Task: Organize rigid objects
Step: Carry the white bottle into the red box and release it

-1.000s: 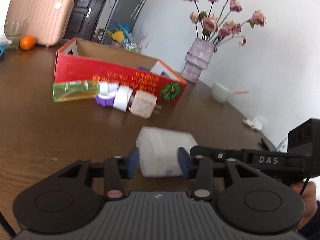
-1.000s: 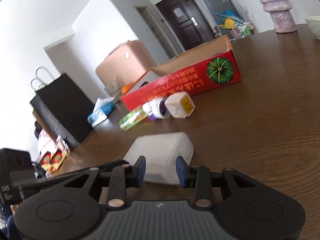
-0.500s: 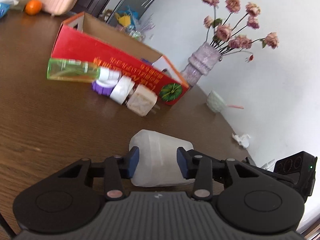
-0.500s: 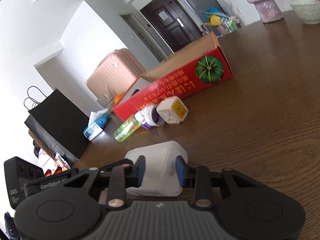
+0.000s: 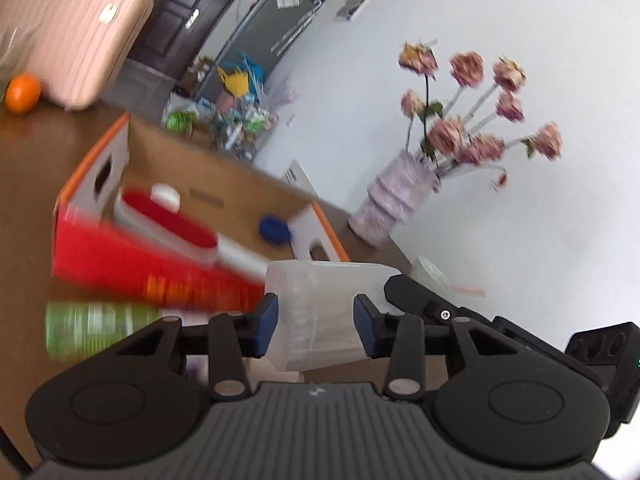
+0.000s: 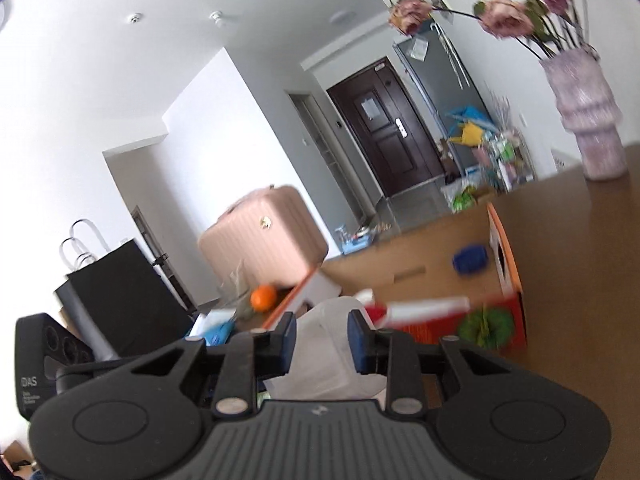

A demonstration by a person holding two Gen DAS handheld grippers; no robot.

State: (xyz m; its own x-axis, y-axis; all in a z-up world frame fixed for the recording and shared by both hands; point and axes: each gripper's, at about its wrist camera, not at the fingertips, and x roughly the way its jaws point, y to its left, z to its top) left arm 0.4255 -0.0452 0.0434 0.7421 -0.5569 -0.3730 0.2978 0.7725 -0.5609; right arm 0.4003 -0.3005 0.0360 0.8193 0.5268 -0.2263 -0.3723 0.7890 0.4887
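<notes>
A translucent white plastic container (image 5: 320, 280) hangs above the brown table, held from two sides. My left gripper (image 5: 316, 322) is shut on it, blue pads pressing its walls. My right gripper (image 6: 322, 342) is shut on the same container (image 6: 320, 372), and one of its black fingers (image 5: 424, 300) shows at the container's right. Just beyond stands the open red cardboard box (image 5: 160, 268), holding a red-and-white item (image 5: 168, 216) and a blue object (image 5: 274, 230). A green bottle (image 5: 96, 330) lies in front of the box.
A purple vase of dried roses (image 5: 396, 196) stands right of the box, with a white bowl (image 5: 432, 272) nearer. A pink suitcase (image 5: 68, 32) and an orange (image 5: 22, 92) sit at the far left. A black bag (image 6: 120, 292) stands beyond the table.
Both grippers have risen with the container, lifting it off the table and carrying it toward the red box. The inside of the box has come into view.
</notes>
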